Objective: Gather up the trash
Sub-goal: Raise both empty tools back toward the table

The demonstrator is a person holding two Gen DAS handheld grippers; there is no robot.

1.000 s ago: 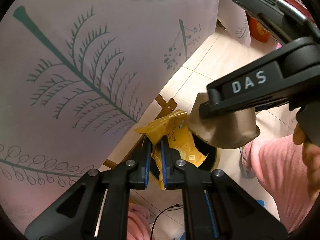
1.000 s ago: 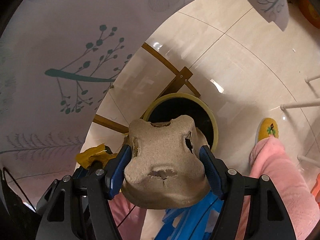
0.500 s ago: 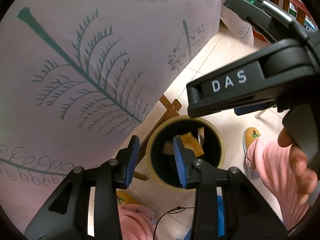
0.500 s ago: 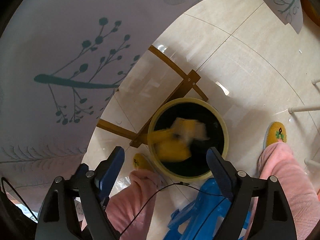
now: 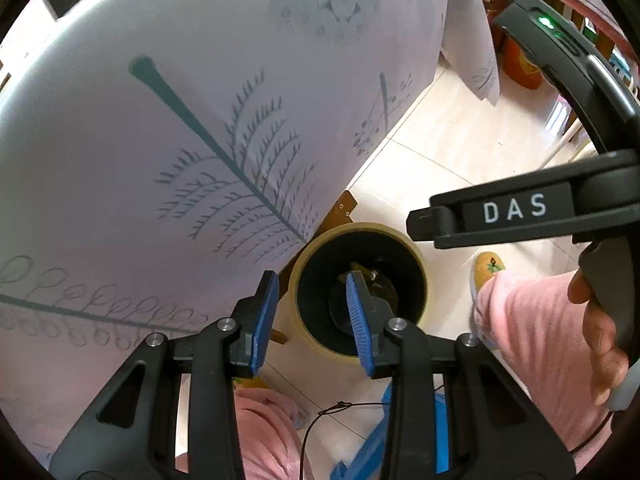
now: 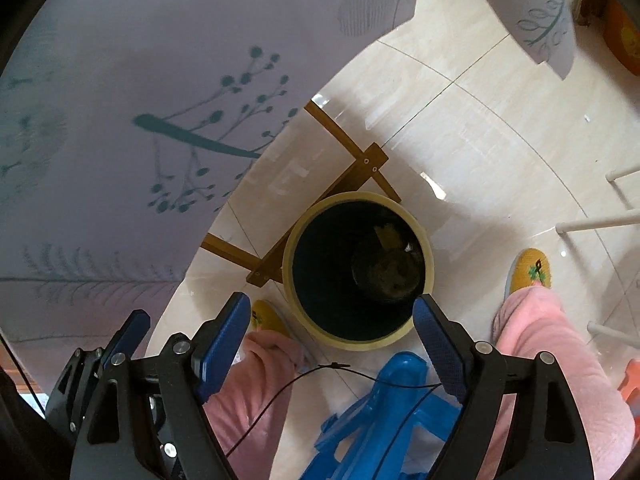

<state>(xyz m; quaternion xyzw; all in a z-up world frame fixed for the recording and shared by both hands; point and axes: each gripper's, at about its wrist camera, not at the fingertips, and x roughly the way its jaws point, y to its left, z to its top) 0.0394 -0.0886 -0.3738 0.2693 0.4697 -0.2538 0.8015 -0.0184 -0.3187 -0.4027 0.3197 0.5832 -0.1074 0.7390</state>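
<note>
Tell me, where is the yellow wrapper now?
The yellow wrapper lies deep inside the round bin on the floor, next to the brown scrap. In both wrist views the bin stands beside the wooden table leg, between the person's slippers.

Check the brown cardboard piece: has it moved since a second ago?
Yes. It has left the right gripper, whose jaws have just been opening and now stand empty, and lies at the bottom of the bin, beside the fixed wooden frame.

Trash (image 6: 394, 276) deep in the bin (image 6: 428, 256) — dark, indistinct
</note>
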